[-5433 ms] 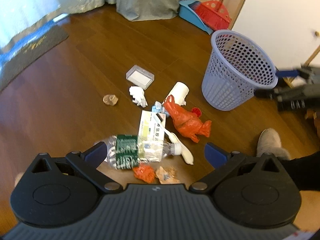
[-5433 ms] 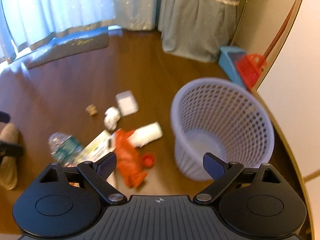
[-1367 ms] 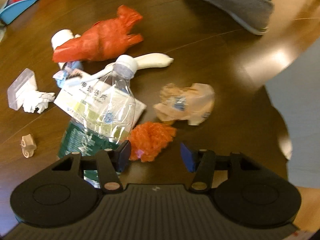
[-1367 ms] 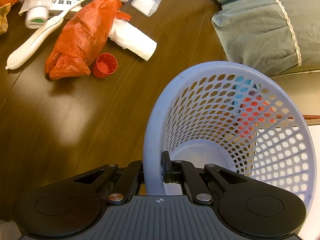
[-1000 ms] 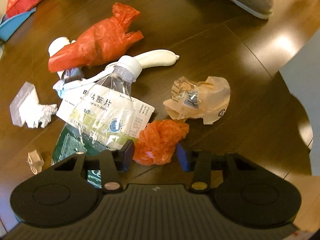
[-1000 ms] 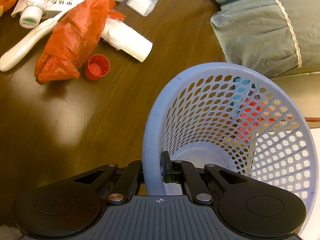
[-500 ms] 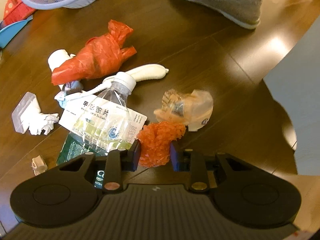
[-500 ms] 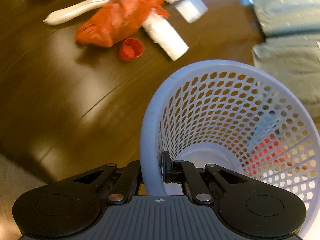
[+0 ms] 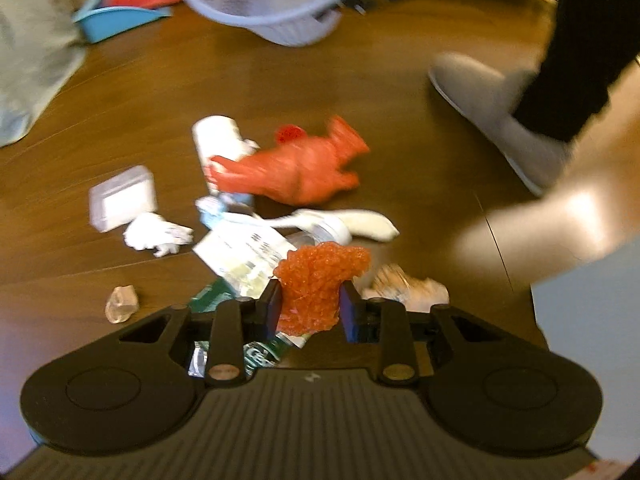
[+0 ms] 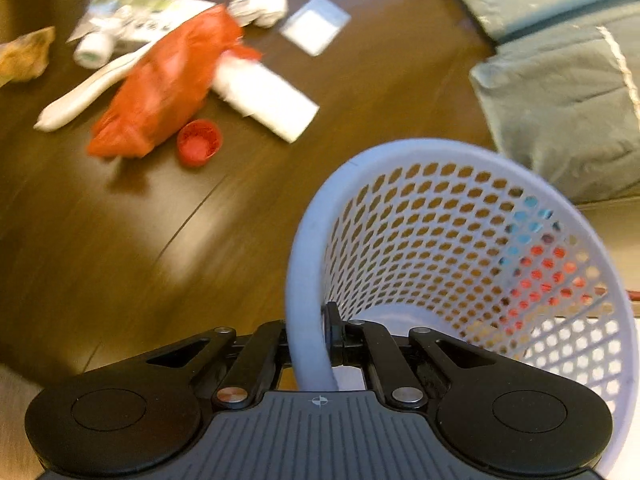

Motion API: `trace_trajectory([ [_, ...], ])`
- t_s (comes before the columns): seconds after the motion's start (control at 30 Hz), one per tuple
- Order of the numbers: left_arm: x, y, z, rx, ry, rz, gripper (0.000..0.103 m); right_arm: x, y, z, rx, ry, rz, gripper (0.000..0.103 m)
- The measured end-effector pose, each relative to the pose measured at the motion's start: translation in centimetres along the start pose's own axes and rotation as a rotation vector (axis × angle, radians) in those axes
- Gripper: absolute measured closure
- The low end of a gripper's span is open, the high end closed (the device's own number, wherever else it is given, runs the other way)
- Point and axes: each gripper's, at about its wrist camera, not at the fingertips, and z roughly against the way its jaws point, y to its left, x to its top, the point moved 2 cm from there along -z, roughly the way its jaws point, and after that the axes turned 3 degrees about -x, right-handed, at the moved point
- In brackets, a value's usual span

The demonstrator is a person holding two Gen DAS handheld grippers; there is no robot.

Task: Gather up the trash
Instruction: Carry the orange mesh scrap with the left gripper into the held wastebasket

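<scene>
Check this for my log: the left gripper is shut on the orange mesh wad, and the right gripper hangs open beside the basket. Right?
Not quite. The left gripper is shut on the orange mesh wad, but the right gripper is not open: the right wrist view shows its fingers clamped on the rim of the basket.

Home: wood floor, curtains

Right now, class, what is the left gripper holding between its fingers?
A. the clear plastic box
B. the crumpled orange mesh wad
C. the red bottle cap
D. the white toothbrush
B: in the left wrist view the left gripper is shut on the crumpled orange mesh wad, which is pinched between its two fingers above the litter on the floor.
</scene>
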Motion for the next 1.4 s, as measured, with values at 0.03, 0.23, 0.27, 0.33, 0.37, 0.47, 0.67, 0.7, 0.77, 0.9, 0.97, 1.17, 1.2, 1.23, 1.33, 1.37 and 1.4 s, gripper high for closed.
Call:
trace_trajectory([
  [0.03,0.2,0.3,0.2,0.011,-0.010,0.017,0.077,0.2,0.0,-0.1,-0.014,-0.002,-0.023,0.103],
  [0.23,1.9,2.6,0.3,0.079,-0.056,0.108,0.077,0.8,0.1,0.1,-0.082,0.018,-0.108,0.103],
  [0.27,2.4,3.0,0.3,0.093,-0.066,0.123,0.077,0.9,0.0,0.1,-0.093,0.024,-0.129,0.103],
  [0.33,3.3,3.9,0.4,0.120,-0.092,0.135,0.077,0.9,0.1,0.2,-0.112,0.031,-0.153,0.103],
  [0.37,3.8,4.4,0.3,0.129,-0.105,0.138,0.077,1.1,0.3,0.3,-0.121,0.030,-0.156,0.103],
  [0.47,5.3,5.0,0.4,0.141,-0.139,0.123,0.077,1.5,1.4,0.5,-0.134,0.023,-0.133,0.103],
  [0.67,7.9,6.8,0.7,0.129,-0.228,0.135,0.077,2.2,2.7,0.6,-0.138,-0.019,-0.097,0.103],
  [0.7,8.4,7.0,0.7,0.131,-0.242,0.134,0.077,2.4,3.0,0.6,-0.145,-0.028,-0.091,0.103],
  [0.77,9.3,7.3,0.9,0.137,-0.268,0.141,0.077,2.7,3.6,0.4,-0.156,-0.042,-0.091,0.103],
  [0.9,11.0,7.6,1.5,0.145,-0.302,0.150,0.077,3.5,4.1,0.0,-0.170,-0.058,-0.108,0.103],
  [0.97,11.8,7.8,1.6,0.149,-0.312,0.147,0.077,4.0,4.1,-0.2,-0.176,-0.058,-0.115,0.103],
  [1.17,13.9,7.9,1.5,0.155,-0.348,0.149,0.077,4.8,3.9,-0.5,-0.191,-0.076,-0.133,0.103],
  [1.2,14.5,8.0,1.5,0.151,-0.357,0.148,0.077,4.8,3.9,-0.4,-0.191,-0.077,-0.135,0.103],
  [1.23,15.2,8.0,1.4,0.147,-0.366,0.143,0.077,4.9,3.9,-0.4,-0.192,-0.079,-0.137,0.103],
  [1.33,17.3,7.9,1.0,0.136,-0.391,0.119,0.077,4.9,3.9,-0.3,-0.191,-0.088,-0.145,0.103],
  [1.37,18.0,7.7,0.9,0.130,-0.401,0.116,0.077,4.9,3.8,-0.2,-0.191,-0.092,-0.149,0.103],
  [1.4,18.8,7.7,0.6,0.128,-0.410,0.117,0.076,4.9,3.8,-0.1,-0.192,-0.097,-0.149,0.103],
])
